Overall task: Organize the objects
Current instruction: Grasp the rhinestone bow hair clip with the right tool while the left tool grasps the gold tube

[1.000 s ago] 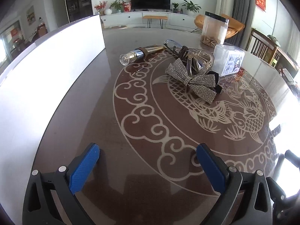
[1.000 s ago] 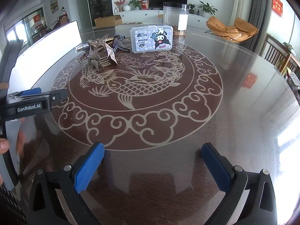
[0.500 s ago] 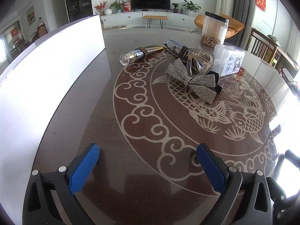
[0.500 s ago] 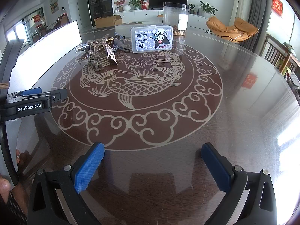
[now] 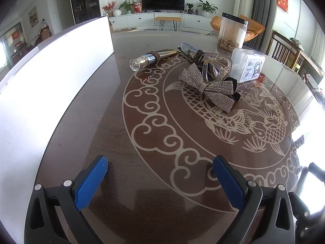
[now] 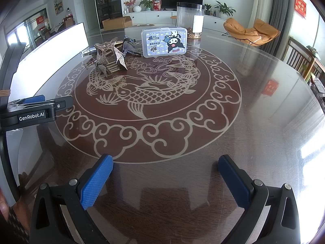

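nothing is shifting since a second ago: left gripper [image 5: 160, 172] and right gripper [image 6: 165, 171] are idling, jaws wide apart and empty. rhinestone bow [image 5: 209, 87] is lying mid-table by the glasses [image 5: 217, 67]; best approaching low, pinching its centre knot.

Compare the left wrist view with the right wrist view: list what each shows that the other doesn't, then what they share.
Only the left wrist view shows the small bottle lying full length and the clear hair claw resting against the rhinestone bow.

Only the right wrist view shows the left gripper from the side and the printed front of the cartoon box.

Both show the bow, the box, the tall clear jar, the white board, and the patterned table. Both grippers are open and empty, including the right gripper.
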A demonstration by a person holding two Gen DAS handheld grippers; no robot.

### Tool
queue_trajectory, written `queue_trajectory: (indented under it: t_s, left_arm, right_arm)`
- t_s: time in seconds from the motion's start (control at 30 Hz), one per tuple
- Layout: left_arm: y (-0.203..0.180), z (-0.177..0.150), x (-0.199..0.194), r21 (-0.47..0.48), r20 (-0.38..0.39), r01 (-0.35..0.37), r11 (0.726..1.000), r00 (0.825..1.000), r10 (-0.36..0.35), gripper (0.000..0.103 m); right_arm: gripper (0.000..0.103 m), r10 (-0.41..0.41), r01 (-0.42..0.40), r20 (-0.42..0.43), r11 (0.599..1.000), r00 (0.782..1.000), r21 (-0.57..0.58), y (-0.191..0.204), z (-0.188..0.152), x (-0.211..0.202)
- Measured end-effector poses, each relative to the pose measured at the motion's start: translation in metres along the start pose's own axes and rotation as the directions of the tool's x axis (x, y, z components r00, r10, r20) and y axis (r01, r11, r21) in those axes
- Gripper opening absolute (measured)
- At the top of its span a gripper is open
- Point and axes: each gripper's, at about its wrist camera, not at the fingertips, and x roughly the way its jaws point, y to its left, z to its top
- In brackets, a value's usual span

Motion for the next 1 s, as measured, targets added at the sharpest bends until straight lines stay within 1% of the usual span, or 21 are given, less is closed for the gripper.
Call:
queue_trajectory:
  t_s: [0.3,0.33,0.4,0.43,0.47,0.57,0.63,0.7,0.73,0.77,0.8,0.87,0.97,1.0]
  left_arm:
    - [0.000,0.000,0.000,0.001,0.000,0.001,1.000,1.000,-0.001,0.103]
    - [0.000,0.000,-0.001,0.012,-0.001,0.004,1.000,1.000,-0.004,0.103]
    - [0.005,-0.004,-0.003,0.105,-0.023,0.076,0.992,0.997,-0.074,0.103]
    - [0.010,-0.010,-0.008,0.138,-0.030,0.102,0.985,0.995,-0.099,0.103]
    - [0.018,-0.017,-0.014,0.147,-0.026,0.111,0.983,0.994,-0.109,0.103]
    - [0.042,-0.032,-0.025,0.096,-0.016,0.073,0.993,0.997,-0.072,0.103]
    - [0.047,-0.035,-0.027,0.088,-0.014,0.067,0.994,0.998,-0.066,0.103]
    - [0.047,-0.036,-0.027,0.089,-0.011,0.067,0.994,0.998,-0.066,0.103]
    - [0.047,-0.036,-0.027,0.088,-0.011,0.068,0.994,0.998,-0.067,0.103]
    - [0.048,-0.039,-0.029,0.085,-0.007,0.066,0.994,0.998,-0.065,0.103]
    - [0.048,-0.041,-0.031,0.081,-0.003,0.062,0.995,0.998,-0.062,0.103]
    - [0.047,-0.041,-0.030,0.080,-0.002,0.061,0.995,0.998,-0.061,0.103]
    - [0.048,-0.040,-0.028,0.080,-0.002,0.061,0.995,0.998,-0.061,0.103]
    - [0.048,-0.040,-0.028,0.080,-0.002,0.061,0.995,0.998,-0.061,0.103]
  right_arm:
    - [0.103,-0.001,0.001,0.000,1.000,1.000,0.000,0.000,0.000,0.000]
    - [0.103,-0.002,0.002,-0.001,1.000,1.000,-0.001,0.000,0.000,0.000]
    - [0.103,-0.002,0.002,-0.001,1.000,1.000,-0.001,0.000,0.000,0.000]
    - [0.103,-0.002,0.002,-0.001,1.000,1.000,-0.001,0.000,0.000,0.000]
    - [0.103,-0.003,0.003,-0.001,1.000,1.000,-0.001,0.000,0.000,0.000]
    - [0.103,0.009,-0.009,-0.003,1.000,1.000,-0.011,0.005,0.009,0.008]
    - [0.103,0.054,-0.054,-0.006,0.996,0.999,-0.074,0.021,0.028,0.021]
    - [0.103,0.114,-0.115,-0.012,0.980,0.993,-0.161,0.045,0.049,0.036]
    - [0.103,0.162,-0.162,-0.019,0.960,0.987,-0.229,0.061,0.063,0.046]
    - [0.103,0.185,-0.185,-0.024,0.947,0.982,-0.263,0.069,0.073,0.053]
    - [0.103,0.208,-0.207,-0.029,0.933,0.978,-0.295,0.079,0.090,0.066]
    - [0.103,0.196,-0.196,-0.026,0.941,0.980,-0.275,0.085,0.117,0.085]
    - [0.102,0.162,-0.162,-0.019,0.961,0.987,-0.225,0.088,0.142,0.104]
    - [0.098,0.163,-0.163,-0.014,0.961,0.986,-0.224,0.090,0.147,0.107]
